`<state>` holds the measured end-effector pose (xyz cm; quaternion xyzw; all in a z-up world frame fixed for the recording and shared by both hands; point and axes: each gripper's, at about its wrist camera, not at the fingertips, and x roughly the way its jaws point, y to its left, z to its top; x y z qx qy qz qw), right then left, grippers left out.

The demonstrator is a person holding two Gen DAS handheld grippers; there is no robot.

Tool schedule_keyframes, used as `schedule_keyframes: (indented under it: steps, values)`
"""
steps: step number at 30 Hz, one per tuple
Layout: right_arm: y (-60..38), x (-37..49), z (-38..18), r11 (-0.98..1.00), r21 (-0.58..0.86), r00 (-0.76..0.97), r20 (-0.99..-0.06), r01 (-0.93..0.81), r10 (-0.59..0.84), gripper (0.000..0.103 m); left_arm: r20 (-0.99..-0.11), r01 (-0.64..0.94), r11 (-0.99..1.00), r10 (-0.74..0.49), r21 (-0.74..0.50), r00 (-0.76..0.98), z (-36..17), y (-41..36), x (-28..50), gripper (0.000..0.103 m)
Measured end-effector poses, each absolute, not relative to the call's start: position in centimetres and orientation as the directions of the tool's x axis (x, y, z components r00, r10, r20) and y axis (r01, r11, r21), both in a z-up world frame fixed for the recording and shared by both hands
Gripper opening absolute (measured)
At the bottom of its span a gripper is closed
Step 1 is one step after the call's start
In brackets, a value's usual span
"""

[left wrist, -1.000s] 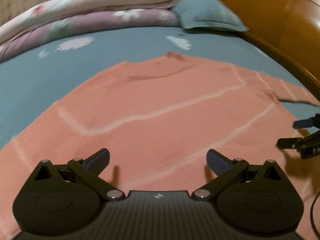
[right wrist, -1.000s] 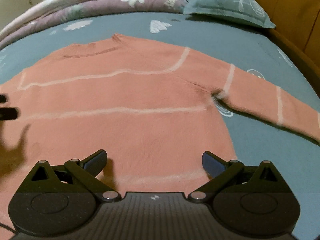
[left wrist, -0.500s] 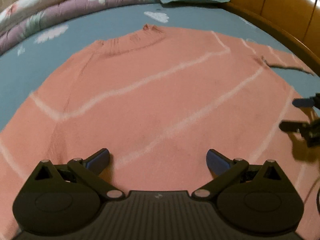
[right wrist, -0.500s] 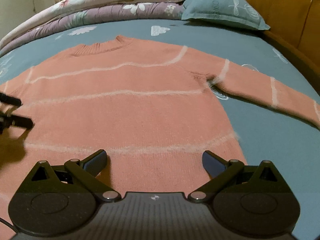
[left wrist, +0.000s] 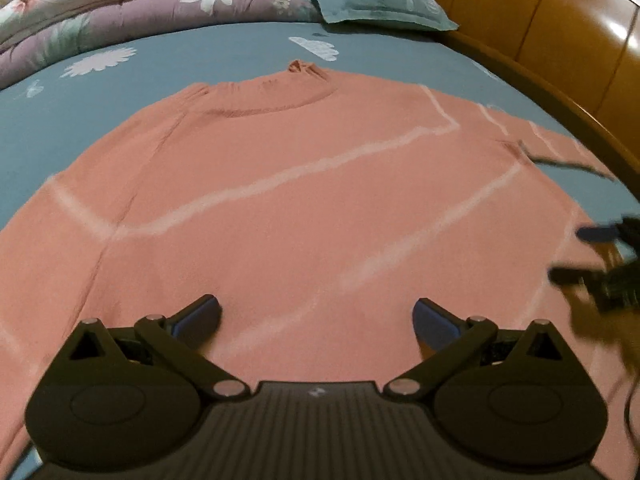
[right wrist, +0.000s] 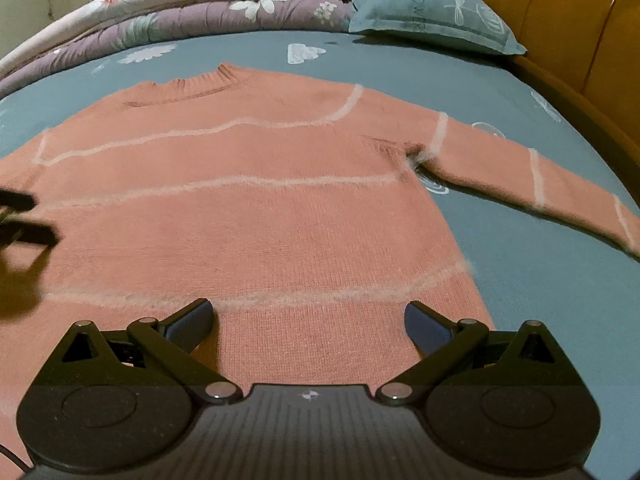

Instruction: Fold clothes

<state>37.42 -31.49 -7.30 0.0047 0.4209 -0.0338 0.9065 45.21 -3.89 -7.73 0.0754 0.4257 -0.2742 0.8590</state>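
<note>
1. A salmon-pink sweater (right wrist: 256,216) with pale stripes lies flat on the teal bedsheet (right wrist: 540,280), collar toward the bed's far edge.
2. One sleeve (right wrist: 520,176) stretches out toward the bed's right edge, near the wooden bed frame (right wrist: 580,92).
3. The left gripper (left wrist: 316,312) hangs over the sweater's lower body, jaws wide apart, gripping nothing.
4. The right gripper (right wrist: 310,314) hangs over the hem near the garment's right side, jaws likewise spread and empty.
5. A teal pillow (right wrist: 432,12) and folded quilts (right wrist: 180,12) sit along the far edge.
</note>
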Motion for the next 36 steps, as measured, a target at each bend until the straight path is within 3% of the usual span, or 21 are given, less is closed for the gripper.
schedule_keyframes:
  steps: [3,8,11,15,21,30,36]
  values:
    - [-31.5,37.8,-7.1,0.998,-0.024,0.623,-0.780,0.062,-0.058,0.103,-0.783,0.568,0.820,-0.393,-0.061,0.483,-6.6,-3.9,43.6,0.102]
    - [-30.5,37.9,-5.9,0.995,-0.050,0.547,-0.832,0.092,-0.092,0.103,-0.766,0.683,0.724,-0.492,-0.095,0.414,-5.1,-4.1,40.9,0.102]
    - [-29.5,36.9,-6.3,0.997,-0.049,0.524,-0.848,0.064,-0.076,0.103,-0.813,0.698,0.707,-0.469,-0.111,0.345,-6.9,-3.9,39.4,0.102]
    - [-29.6,35.6,-7.0,0.994,-0.021,0.519,-0.852,0.111,-0.076,0.103,-0.819,0.726,0.686,-0.442,-0.047,0.365,-7.1,-3.1,36.4,0.102]
    - [-29.3,36.1,-7.1,0.991,-0.041,0.499,-0.861,0.127,-0.099,0.103,-0.808,0.729,0.671,-0.500,-0.135,0.312,-5.9,-2.7,36.9,0.102]
    - [-29.0,36.0,-7.0,0.980,-0.042,0.485,-0.864,0.192,-0.132,0.103,-0.804,0.688,0.694,-0.525,-0.215,0.279,-5.6,0.1,36.3,0.102]
    - [-29.0,36.3,-7.0,0.978,-0.042,0.471,-0.872,0.207,-0.137,0.103,-0.787,0.488,0.869,-0.353,-0.075,0.506,-4.6,6.5,41.3,0.102]
